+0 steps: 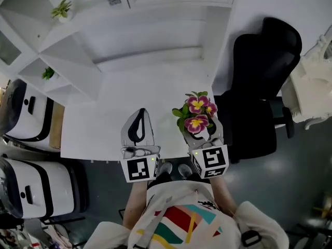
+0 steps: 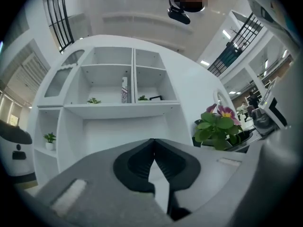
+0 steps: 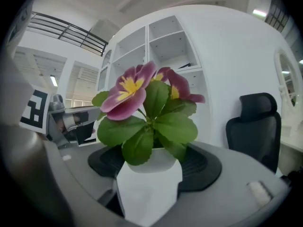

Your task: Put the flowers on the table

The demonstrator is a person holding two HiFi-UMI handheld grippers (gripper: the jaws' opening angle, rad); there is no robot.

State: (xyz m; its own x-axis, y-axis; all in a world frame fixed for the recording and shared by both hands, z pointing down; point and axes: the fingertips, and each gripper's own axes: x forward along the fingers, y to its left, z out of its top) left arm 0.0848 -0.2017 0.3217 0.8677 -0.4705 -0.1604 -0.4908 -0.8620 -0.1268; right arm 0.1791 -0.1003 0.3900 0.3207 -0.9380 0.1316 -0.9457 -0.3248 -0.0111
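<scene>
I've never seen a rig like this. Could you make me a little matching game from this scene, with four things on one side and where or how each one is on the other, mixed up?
Things:
1. flower pot
2. left hand-held gripper
3. office chair
4. small shelf plant

Place or state:
A. black, right of the white table
B. gripped by the right hand-held gripper
C. on a white shelf, upper left in the head view
D. jaws together, nothing between them

Pairs: 1-B, 2-D, 3-A, 4-C
</scene>
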